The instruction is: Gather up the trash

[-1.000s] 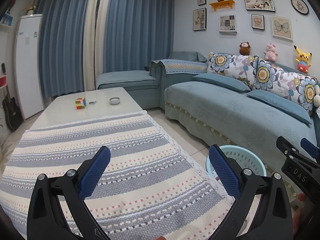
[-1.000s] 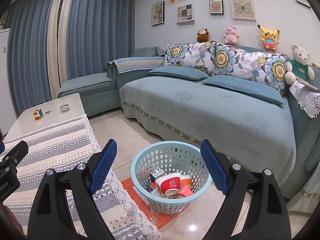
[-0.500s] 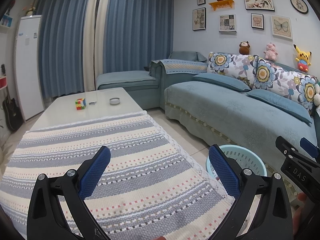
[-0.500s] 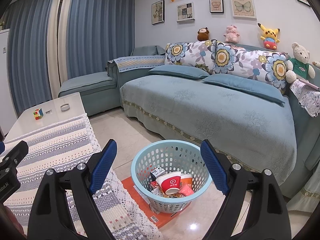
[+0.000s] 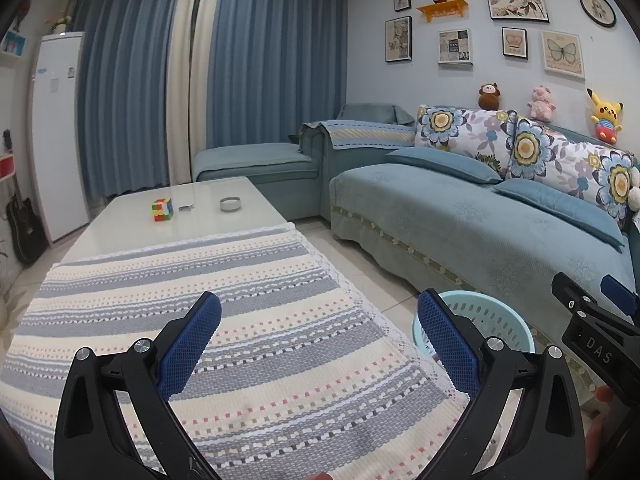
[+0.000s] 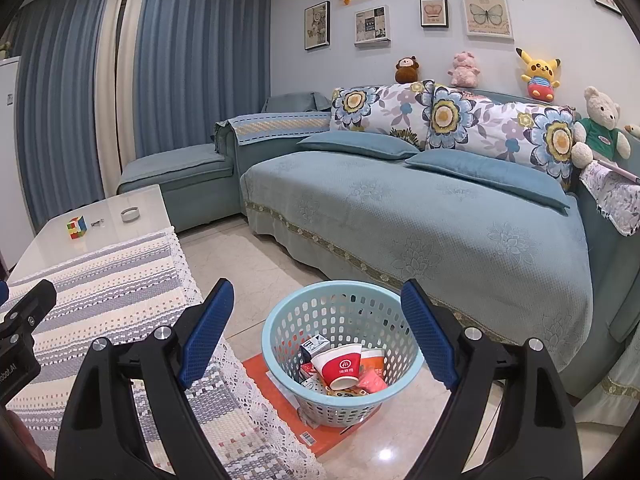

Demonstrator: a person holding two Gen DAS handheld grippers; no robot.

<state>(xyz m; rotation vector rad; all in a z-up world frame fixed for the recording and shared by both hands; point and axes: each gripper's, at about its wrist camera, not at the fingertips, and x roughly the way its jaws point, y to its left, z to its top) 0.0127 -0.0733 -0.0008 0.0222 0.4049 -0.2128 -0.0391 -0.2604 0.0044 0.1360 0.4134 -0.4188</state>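
Between the spread right tongs [image 6: 316,332] lies the trash-filled basket [image 6: 280,332].

Basket [image 6: 340,308] on floor between table [image 6: 100,248] and sofa [image 6: 440,220]; cup [image 6: 336,366] inside.

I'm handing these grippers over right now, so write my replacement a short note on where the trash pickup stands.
Left gripper: open, holding nothing, over the striped cloth.
Right gripper: open, holding nothing, pointed at the basket.
Basket sits on the floor beside the table, with a red paper cup and small cartons inside.
Done: the cloth shows no trash.
Left: on the bare table end only a puzzle cube, a small ring and a tiny metal bit; judge whether any is trash.
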